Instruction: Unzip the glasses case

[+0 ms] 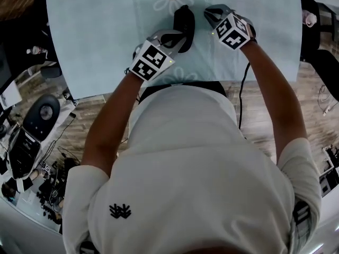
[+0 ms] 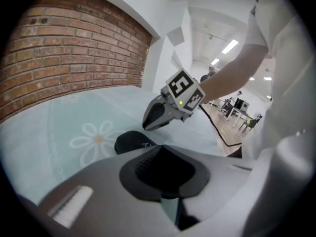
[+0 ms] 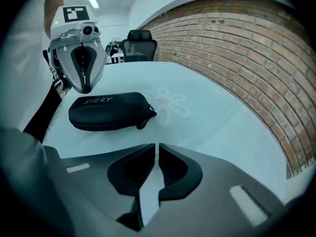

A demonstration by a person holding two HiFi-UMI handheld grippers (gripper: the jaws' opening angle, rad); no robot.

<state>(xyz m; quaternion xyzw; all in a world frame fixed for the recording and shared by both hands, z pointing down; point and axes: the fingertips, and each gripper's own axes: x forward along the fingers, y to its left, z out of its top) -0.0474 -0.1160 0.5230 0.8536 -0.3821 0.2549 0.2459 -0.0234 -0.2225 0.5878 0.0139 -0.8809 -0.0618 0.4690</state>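
At the left side of the counter [image 1: 95, 30], the left tongs [image 3: 83, 82] are clenched with nothing between them, their tip poised over the left end of the glasses case [image 3: 108, 111]; whether they actually press on it cannot be told. Toward the middle, the case lies flat on the daisy-printed cloth, zipped shut, its zip pull [image 3: 146, 118] sticking out at the end nearer the right tongs [image 3: 157, 152]. Those, further right, are likewise clenched on nothing, only a thin slit between the pads, and they sit apart from the case, pointing at it. The likely trouble, as I judge it: the pull is small and floppy, so pads closing slightly off it would pinch air or slip free under tension; and if the left tongs do not bear down firmly, the smooth case could slide or swivel across the cloth rather than letting the zip run. Count: one case, one zip pull, two tongs.
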